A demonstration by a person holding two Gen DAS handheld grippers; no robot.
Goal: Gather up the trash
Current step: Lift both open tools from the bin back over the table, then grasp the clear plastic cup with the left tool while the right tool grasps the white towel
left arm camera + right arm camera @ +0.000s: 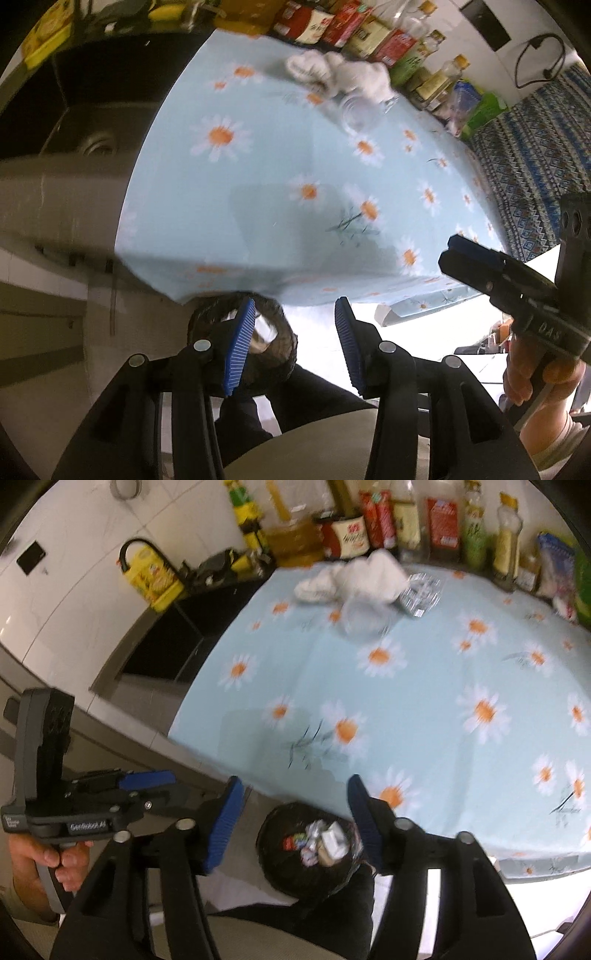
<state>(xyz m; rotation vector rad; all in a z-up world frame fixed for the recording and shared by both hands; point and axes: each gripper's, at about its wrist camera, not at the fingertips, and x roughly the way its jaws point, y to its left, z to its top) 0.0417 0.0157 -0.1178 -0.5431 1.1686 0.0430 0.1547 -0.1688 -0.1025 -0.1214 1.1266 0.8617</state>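
A black-lined trash bin (306,853) stands on the floor just off the table's near edge, with foil wrappers and a white scrap inside. My right gripper (295,819) hovers above it, open, nothing between its blue pads. My left gripper (293,343) is open too and empty, with the bin (207,314) partly hidden behind its left finger. On the daisy tablecloth (424,709) at the far side lie crumpled white tissue (354,576), a silver foil wrapper (421,594) and a clear plastic cup (365,616). The tissue (340,74) and the cup (358,114) also show in the left wrist view.
Bottles, cans and packets (406,520) line the wall behind the table. A dark sink (96,144) sits left of the table, with a yellow oil jug (151,576) at its back. A patterned cloth (535,147) hangs to the right. A person's hand (48,860) holds the left gripper's handle.
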